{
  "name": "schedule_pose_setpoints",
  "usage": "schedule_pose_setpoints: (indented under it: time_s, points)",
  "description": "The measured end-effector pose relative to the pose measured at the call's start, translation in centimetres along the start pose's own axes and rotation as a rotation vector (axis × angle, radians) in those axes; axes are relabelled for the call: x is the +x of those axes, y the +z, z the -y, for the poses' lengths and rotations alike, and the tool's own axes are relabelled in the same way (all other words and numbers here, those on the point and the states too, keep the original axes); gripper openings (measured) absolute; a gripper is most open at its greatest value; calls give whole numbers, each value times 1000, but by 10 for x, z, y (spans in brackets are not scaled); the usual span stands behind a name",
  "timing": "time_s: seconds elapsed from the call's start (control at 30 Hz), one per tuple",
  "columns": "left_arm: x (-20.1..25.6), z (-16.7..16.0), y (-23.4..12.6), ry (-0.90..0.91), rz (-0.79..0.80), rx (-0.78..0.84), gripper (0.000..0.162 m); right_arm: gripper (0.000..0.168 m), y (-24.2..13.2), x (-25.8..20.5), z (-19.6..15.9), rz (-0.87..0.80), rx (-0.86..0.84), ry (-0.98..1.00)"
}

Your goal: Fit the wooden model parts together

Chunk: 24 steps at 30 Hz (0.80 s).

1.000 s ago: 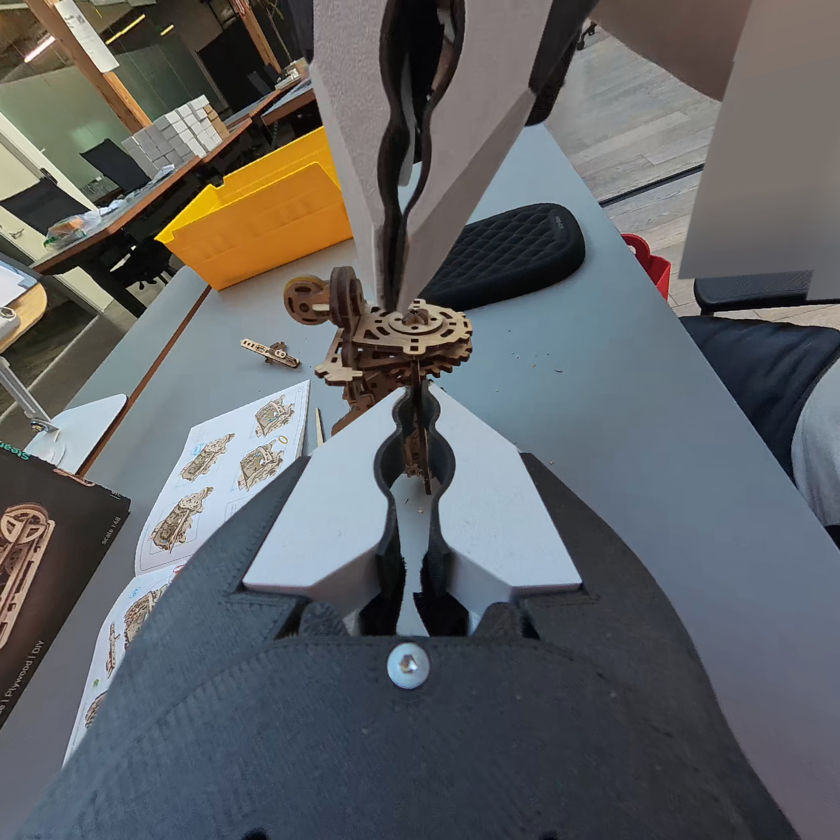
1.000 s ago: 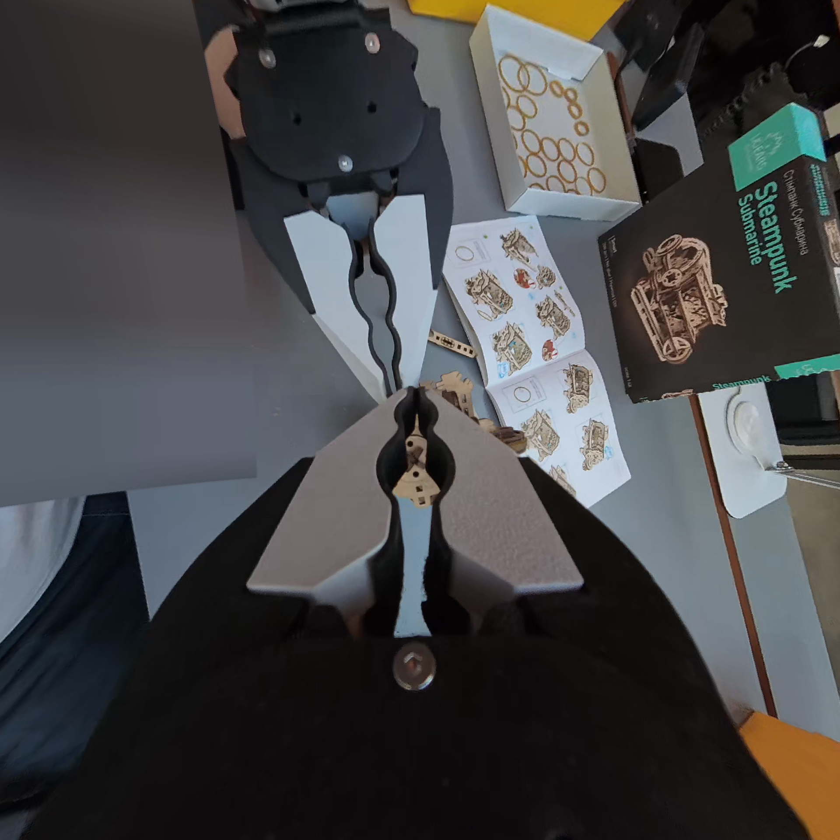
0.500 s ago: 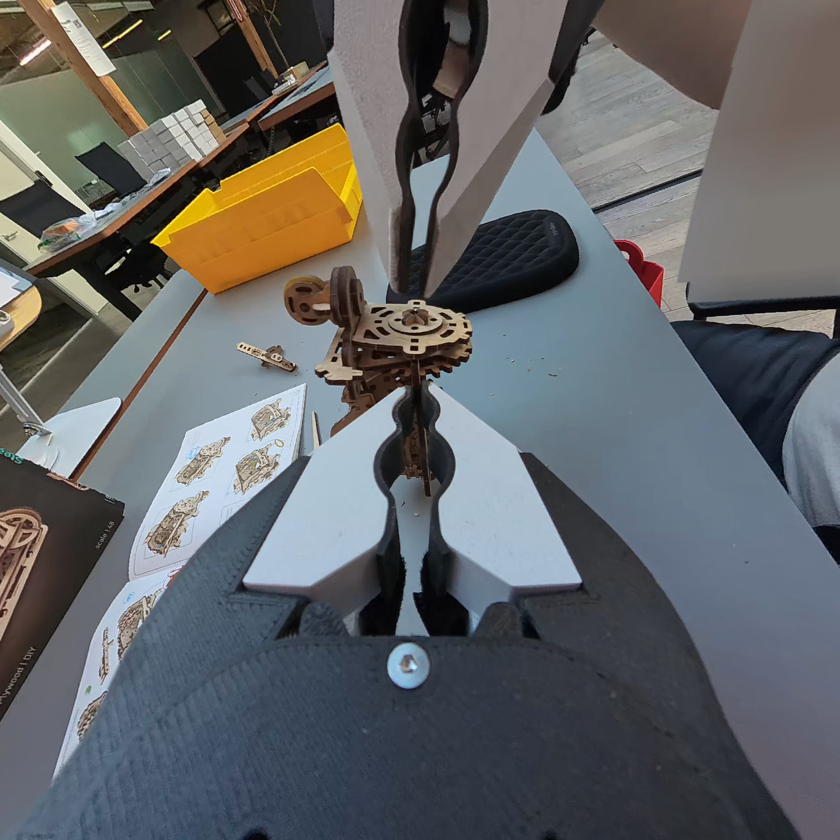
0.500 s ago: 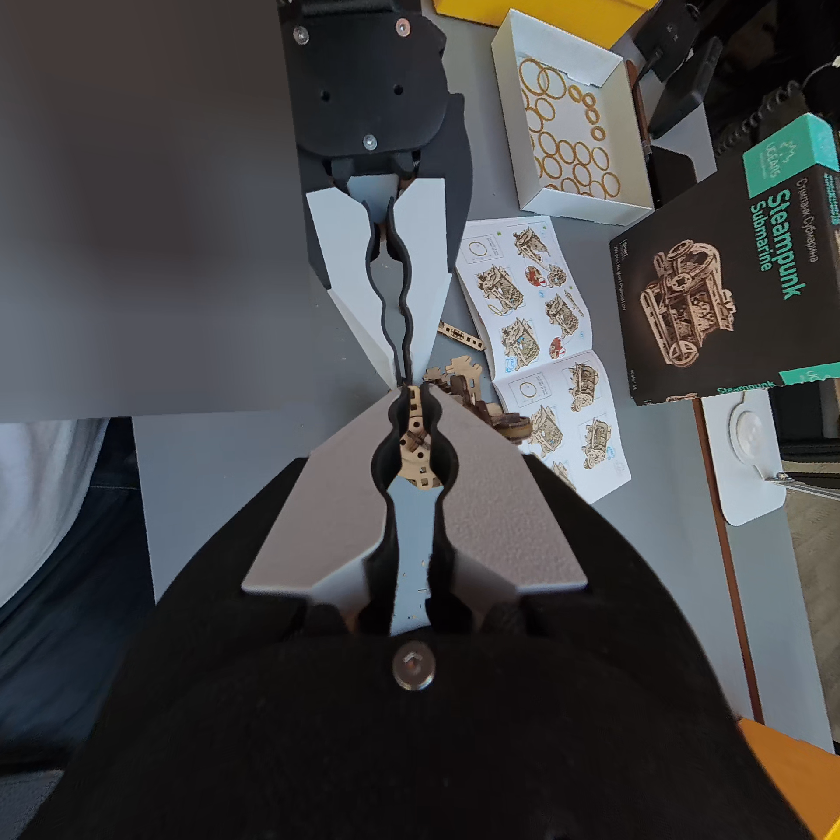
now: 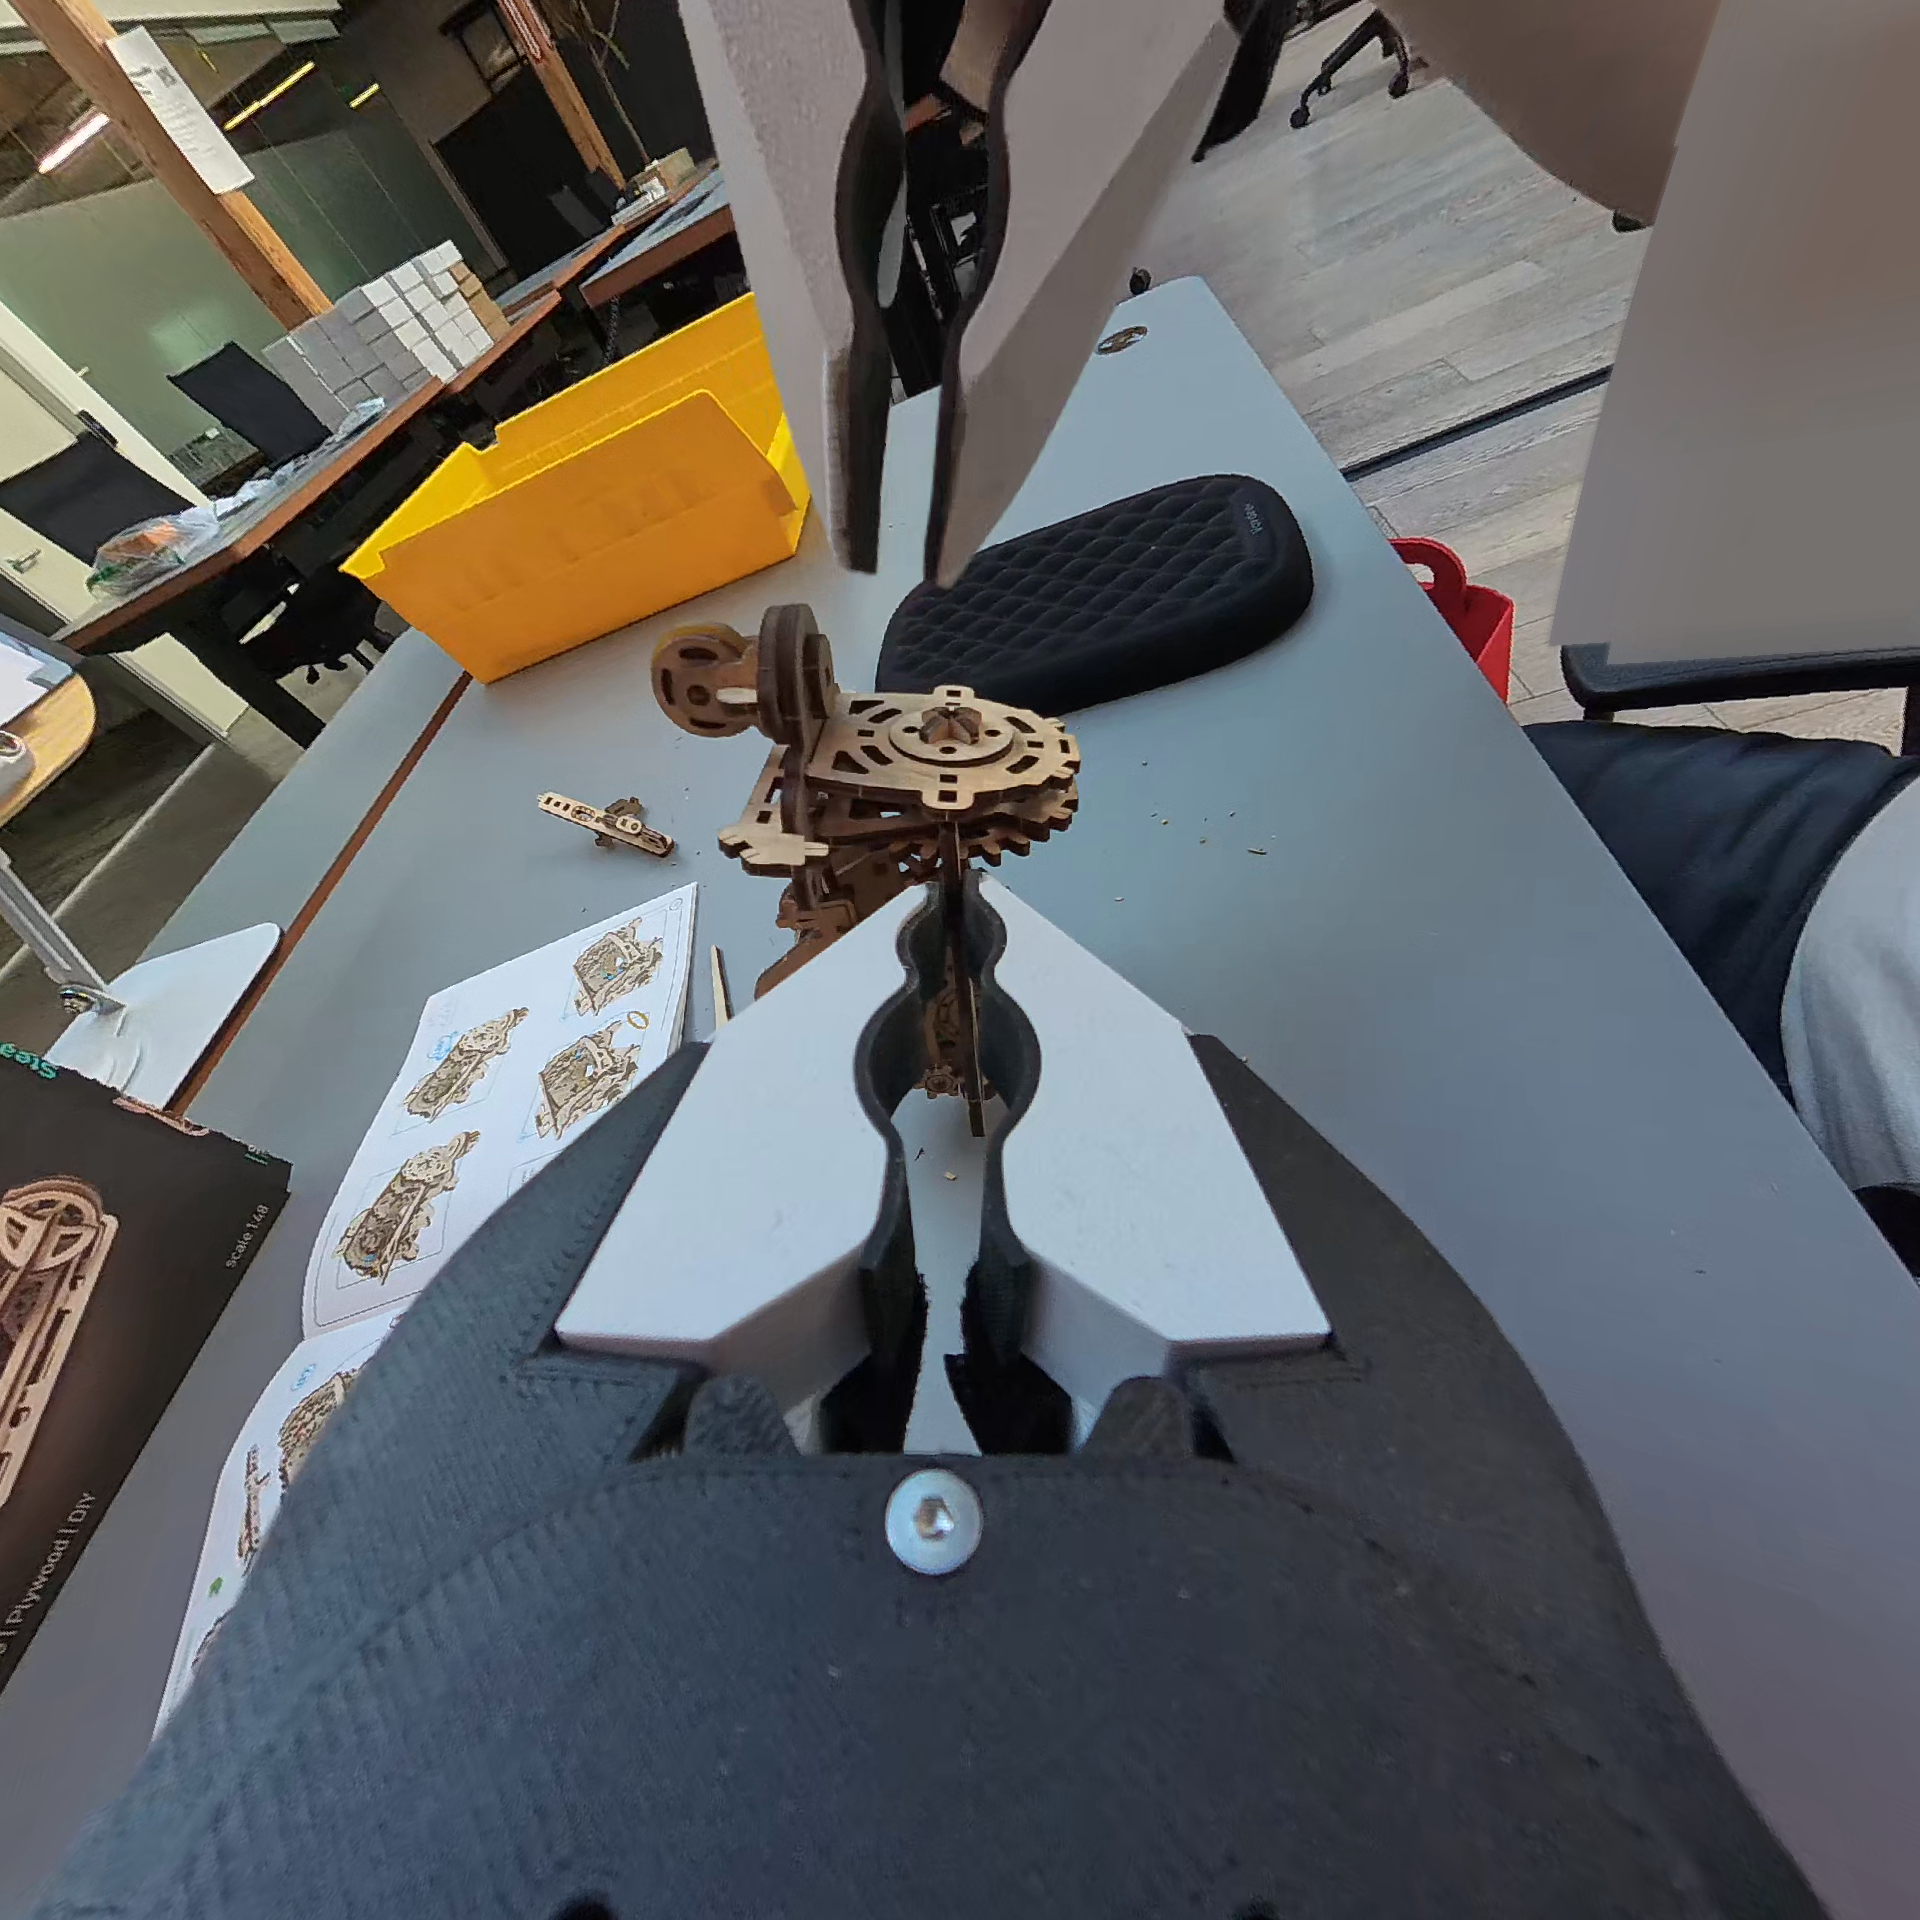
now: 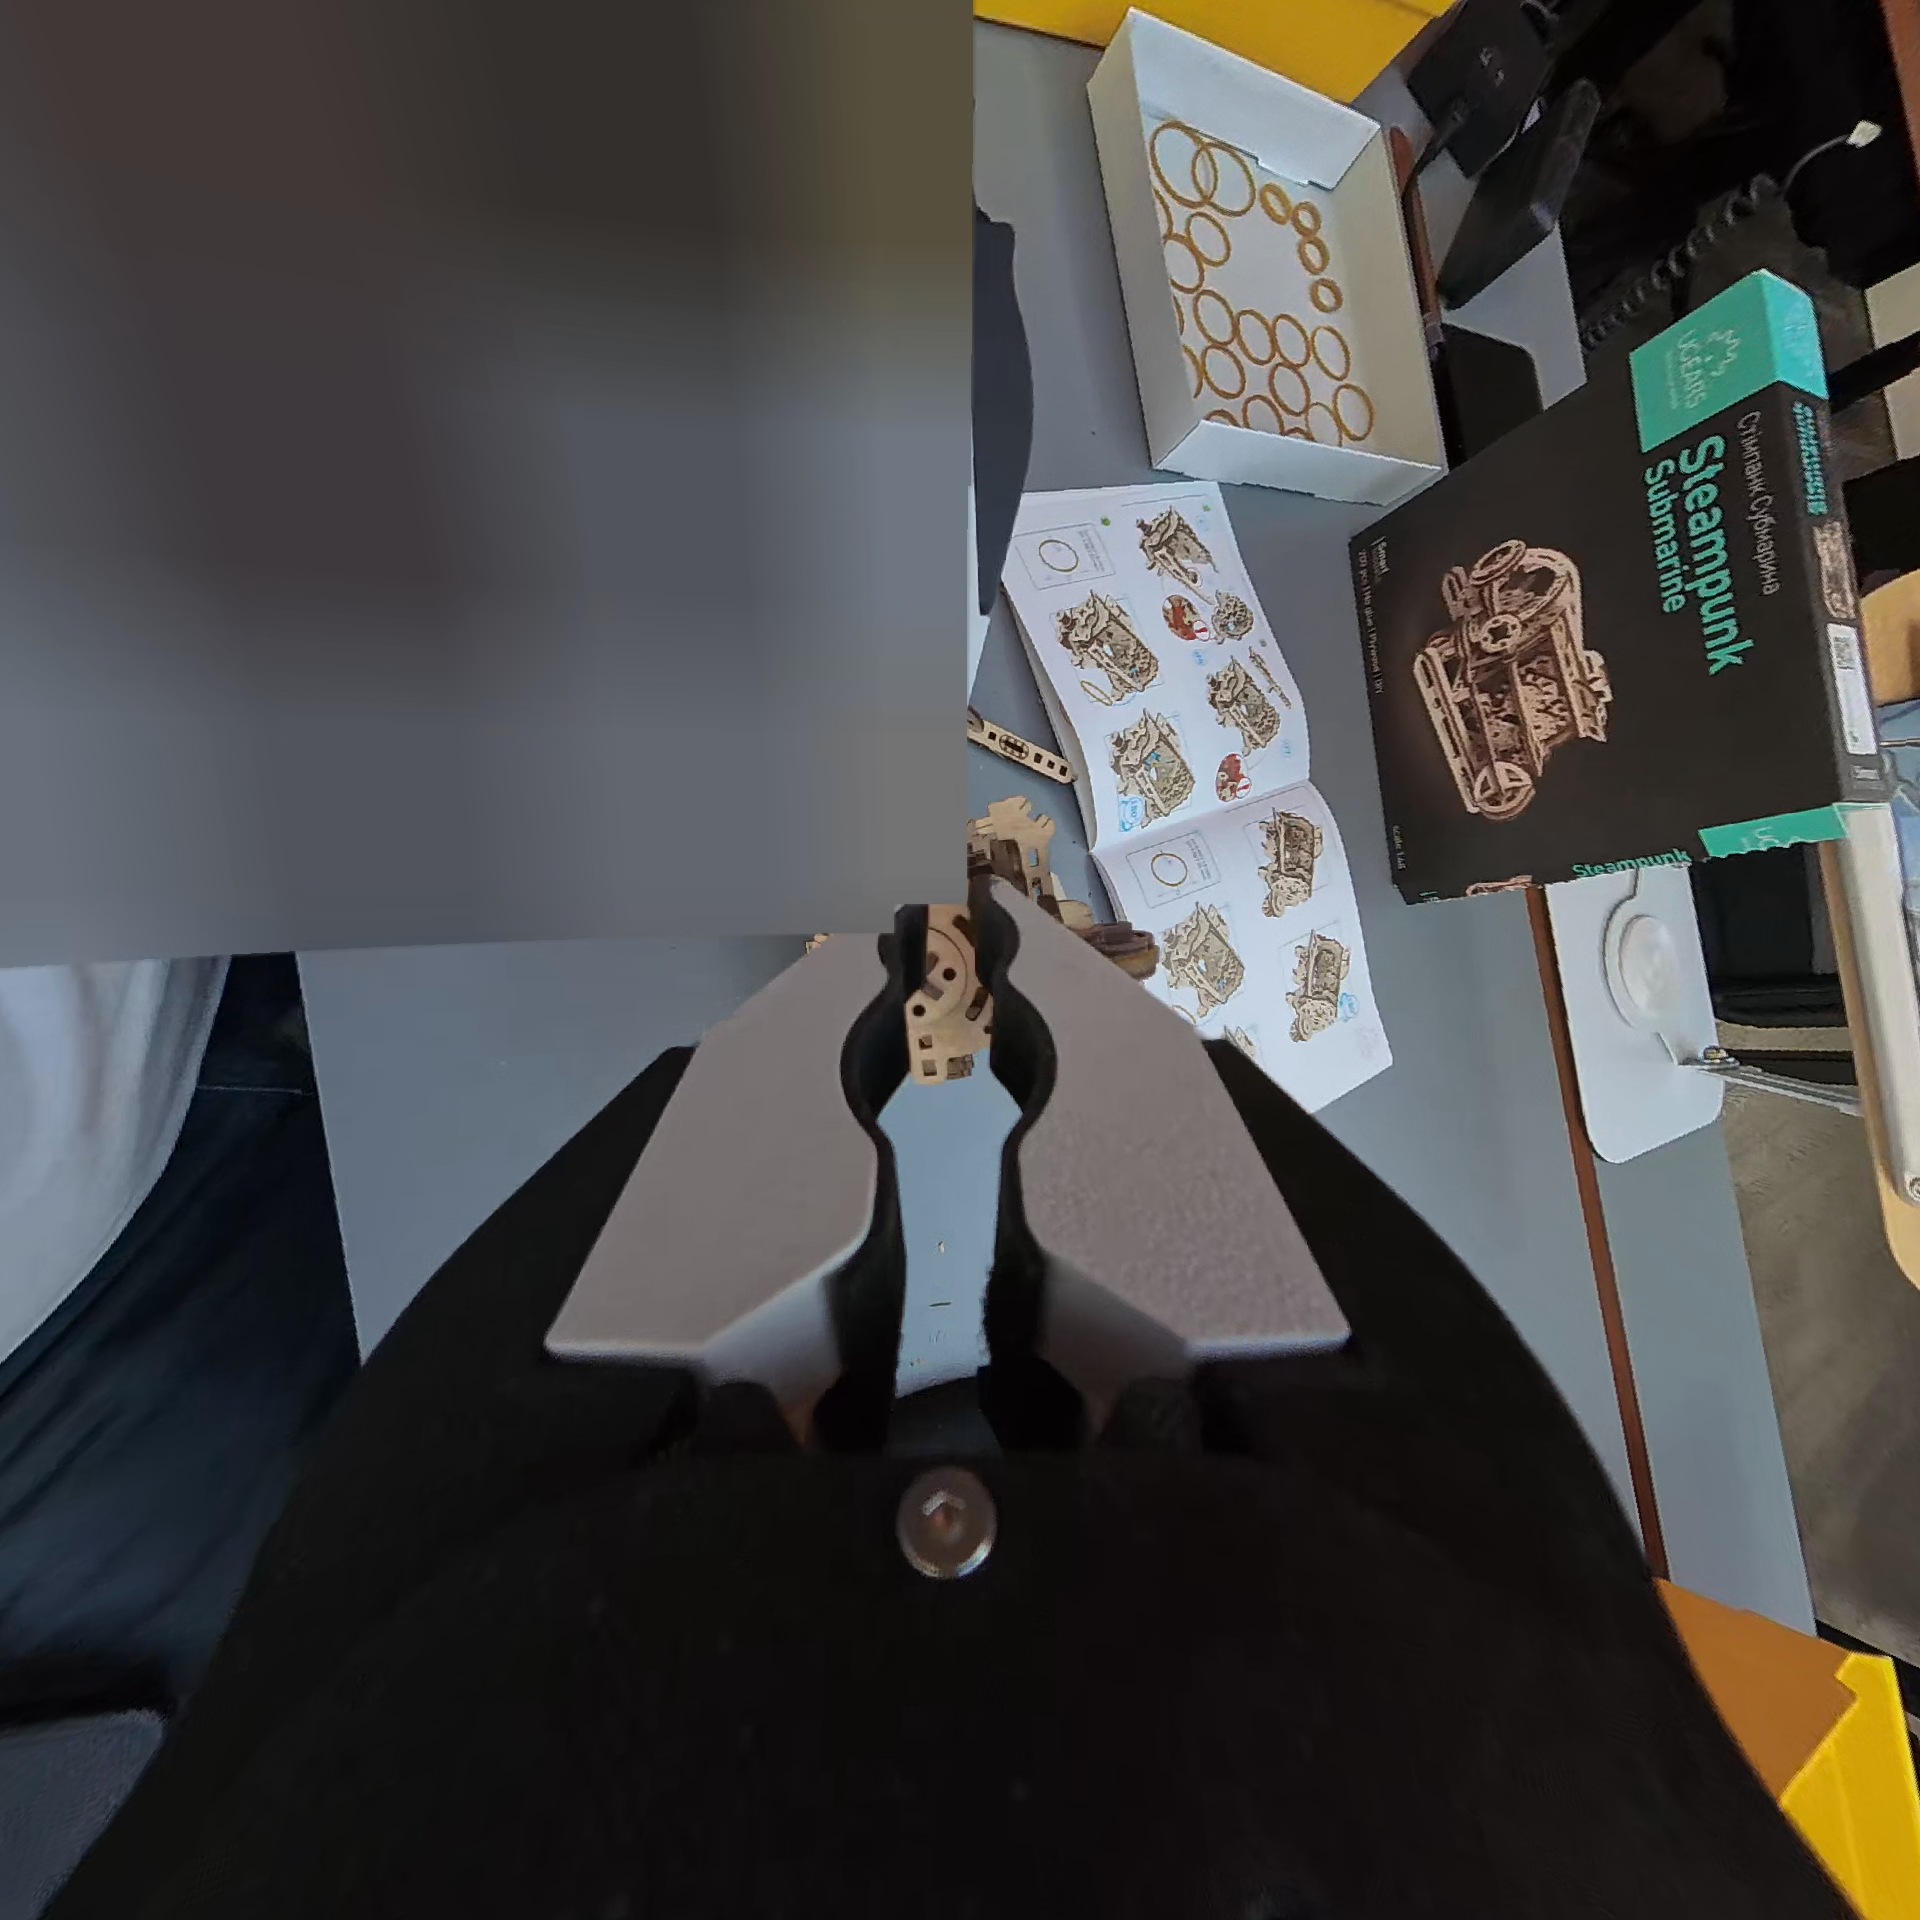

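Observation:
The wooden model (image 5: 914, 769), a cluster of gears and wheels, is held above the grey table (image 5: 1351, 987). My left gripper (image 5: 948, 904) is shut on a thin upright plate at the model's near side. My right gripper (image 5: 899, 569) hangs pointing down just above and behind the model's top gear disc, with its jaws a little apart and nothing between the tips. In the right wrist view my right gripper (image 6: 943, 914) looks down on the model (image 6: 940, 1003), which shows through the gap between its fingers. A large blurred patch hides the left gripper there.
A small loose wooden part (image 5: 608, 821) and a thin wooden stick (image 5: 719, 982) lie left of the model. An open instruction booklet (image 6: 1174, 748), a black kit box (image 6: 1600, 644) and a white box of rubber rings (image 6: 1268, 281) lie nearby. A yellow bin (image 5: 603, 520) and black quilted pad (image 5: 1101, 592) sit behind. One gripper's finger ends stand about 5 cm off the other's.
My right gripper was shut with its tips on the model's top gear; it has lifted clear and its jaws have parted slightly. My left gripper keeps its hold.

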State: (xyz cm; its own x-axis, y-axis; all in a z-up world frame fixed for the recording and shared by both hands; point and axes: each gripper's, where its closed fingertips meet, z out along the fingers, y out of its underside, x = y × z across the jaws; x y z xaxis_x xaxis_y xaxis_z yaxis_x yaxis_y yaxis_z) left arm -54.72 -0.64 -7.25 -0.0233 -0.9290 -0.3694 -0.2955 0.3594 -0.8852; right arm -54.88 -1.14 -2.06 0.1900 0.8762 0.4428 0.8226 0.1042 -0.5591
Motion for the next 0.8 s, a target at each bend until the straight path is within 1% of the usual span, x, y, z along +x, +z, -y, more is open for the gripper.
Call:
schedule_pose_setpoints:
  time_s: [0.07,0.13,0.17,0.2,0.23,0.3,0.33,0.47,0.57,0.67,0.73,0.8]
  points:
    - [0,2,0,1,3,6,0,6,2,-2,2,9,15,3]
    - [1,8,-1,3,2,28,0,4,19,-9,-4,49,-5,10]
    - [1,3,0,12,7,-11,0,3,28,-12,-9,61,-34,9]
    - [1,1,1,32,13,-9,0,4,30,-10,-14,45,-62,-8]
    - [3,1,0,28,10,2,0,4,26,-6,-12,16,-53,-14]
    - [2,1,-2,5,0,10,0,3,7,-1,7,-8,53,17]
    - [1,2,-3,-2,4,23,0,5,-3,2,11,-26,82,29]
    - [-2,3,-7,-23,-14,66,0,12,-25,6,0,-91,119,46]
    - [-2,6,-10,-46,-36,111,0,19,-26,1,-20,-75,186,112]
    - [-3,9,-13,-59,-41,152,0,19,-23,-2,-36,-79,303,196]
    - [-2,8,-12,-66,-52,152,0,17,-19,-5,-40,-80,402,248]
    - [1,5,-11,-69,-71,146,0,16,-13,-3,-46,-120,456,263]
